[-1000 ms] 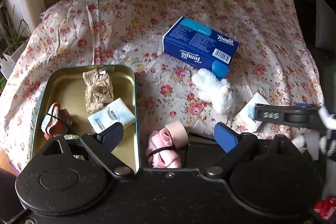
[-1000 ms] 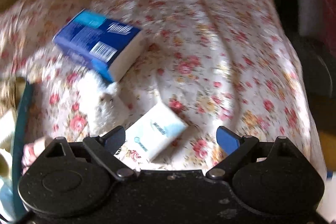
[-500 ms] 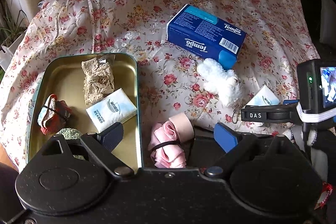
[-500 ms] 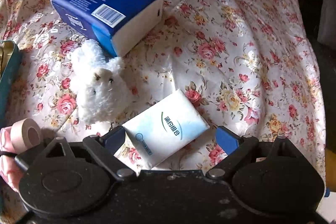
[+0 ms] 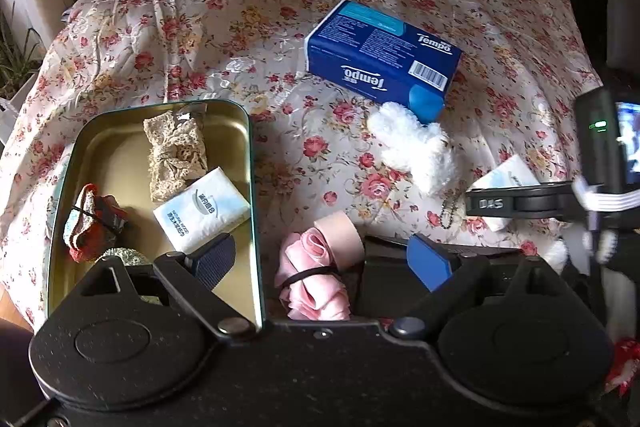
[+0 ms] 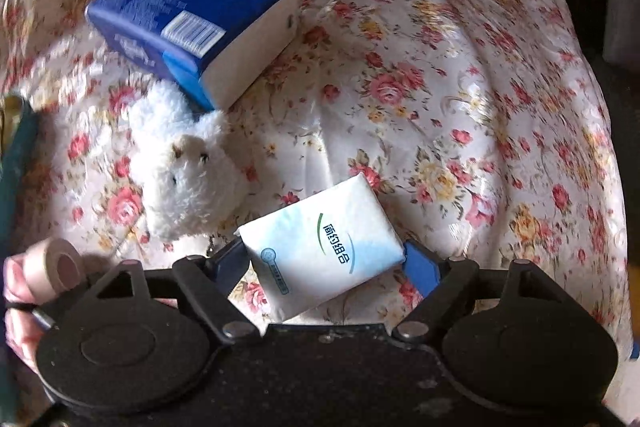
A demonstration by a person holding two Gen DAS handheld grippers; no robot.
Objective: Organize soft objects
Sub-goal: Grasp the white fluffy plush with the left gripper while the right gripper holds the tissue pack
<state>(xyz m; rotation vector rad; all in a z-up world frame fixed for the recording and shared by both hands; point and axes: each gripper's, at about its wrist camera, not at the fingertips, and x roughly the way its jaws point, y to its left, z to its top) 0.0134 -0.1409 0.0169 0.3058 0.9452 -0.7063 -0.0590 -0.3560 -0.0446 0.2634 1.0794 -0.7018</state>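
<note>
The right gripper point(image 6: 325, 263) has its two fingers pressed against both sides of a white tissue pack point(image 6: 322, 245), grasping it just above the floral cloth point(image 6: 440, 67). The left gripper point(image 5: 324, 261) hangs released, fingers spread wide, holding nothing. Between its fingers lie a pink satin scrunchie point(image 5: 314, 283) and a beige tape roll point(image 5: 340, 235), touching. On the near left sits the metal tin point(image 5: 254, 211), holding another tissue pack point(image 5: 202, 209), a lace piece point(image 5: 176, 155) and a red bundle point(image 5: 90, 223). Farther, a white plush toy point(image 6: 188, 163) lies touching the blue Tempo tissue box point(image 5: 382, 57).
</note>
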